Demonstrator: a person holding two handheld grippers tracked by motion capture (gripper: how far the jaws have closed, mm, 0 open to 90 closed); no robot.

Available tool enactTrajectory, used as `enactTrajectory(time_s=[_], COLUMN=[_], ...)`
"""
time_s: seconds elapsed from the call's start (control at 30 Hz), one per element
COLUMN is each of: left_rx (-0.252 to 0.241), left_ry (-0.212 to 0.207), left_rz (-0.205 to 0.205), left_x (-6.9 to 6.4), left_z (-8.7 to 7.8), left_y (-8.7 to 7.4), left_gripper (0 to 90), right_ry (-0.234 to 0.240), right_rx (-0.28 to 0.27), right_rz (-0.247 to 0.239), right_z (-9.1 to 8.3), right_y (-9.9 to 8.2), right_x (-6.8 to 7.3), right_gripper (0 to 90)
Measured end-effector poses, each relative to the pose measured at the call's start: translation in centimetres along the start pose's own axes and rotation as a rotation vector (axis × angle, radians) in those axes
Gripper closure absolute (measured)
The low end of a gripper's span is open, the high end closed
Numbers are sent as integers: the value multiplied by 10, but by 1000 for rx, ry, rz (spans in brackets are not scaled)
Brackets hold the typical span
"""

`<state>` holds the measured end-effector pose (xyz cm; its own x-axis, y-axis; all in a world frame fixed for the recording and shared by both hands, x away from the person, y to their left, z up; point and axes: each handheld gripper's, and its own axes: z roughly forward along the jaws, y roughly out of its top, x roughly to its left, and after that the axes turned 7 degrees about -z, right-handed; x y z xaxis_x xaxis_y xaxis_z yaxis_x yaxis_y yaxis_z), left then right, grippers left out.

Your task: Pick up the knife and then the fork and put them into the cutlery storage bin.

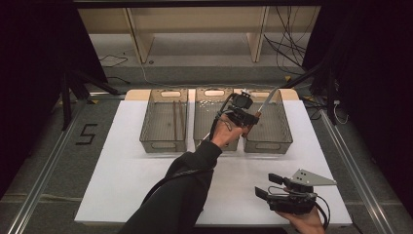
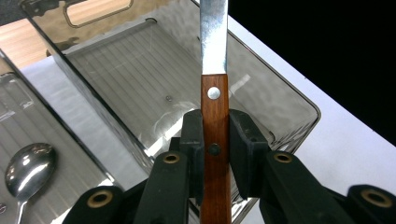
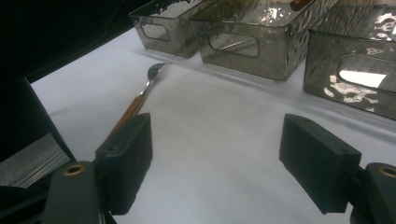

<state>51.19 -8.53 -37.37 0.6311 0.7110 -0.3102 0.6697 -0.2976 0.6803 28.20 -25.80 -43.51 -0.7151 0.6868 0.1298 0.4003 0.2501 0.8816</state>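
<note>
My left gripper [image 1: 249, 119] is shut on the brown wooden handle of a table knife [image 1: 268, 99]. It holds the knife over the right-hand smoky plastic bin [image 1: 285, 132], steel blade pointing up and away. In the left gripper view both pads clamp the knife [image 2: 214, 91] at its lower rivet, and the ribbed floor of the bin [image 2: 140, 70] below looks bare. My right gripper [image 1: 267, 185] rests low at the table's front right, jaws wide apart with nothing between them [image 3: 217, 140]. A wooden-handled fork [image 3: 144, 95] lies on the white table just left of its jaws.
Three bins stand side by side at the back of the white table [image 1: 126, 185]. The left bin [image 1: 163, 141] holds thin brown sticks; the middle bin [image 1: 205, 124] holds a spoon [image 2: 29, 170]. Dark floor and cables surround the table.
</note>
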Motion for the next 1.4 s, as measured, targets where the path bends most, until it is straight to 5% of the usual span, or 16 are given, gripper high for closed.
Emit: enactTrajectory(time_s=[1.27,1.4], left_rx=[70,68], left_ry=[26,40], left_rz=[-39,-54], left_x=[-4,-3], left_z=[38,39], left_y=[-1,-1], left_gripper=[760,680], right_ry=[15,17], right_rx=[-7,-5], right_rz=[-10,-6], right_z=[0,0], right_y=[1,1], right_x=[3,2], right_gripper=[265,264])
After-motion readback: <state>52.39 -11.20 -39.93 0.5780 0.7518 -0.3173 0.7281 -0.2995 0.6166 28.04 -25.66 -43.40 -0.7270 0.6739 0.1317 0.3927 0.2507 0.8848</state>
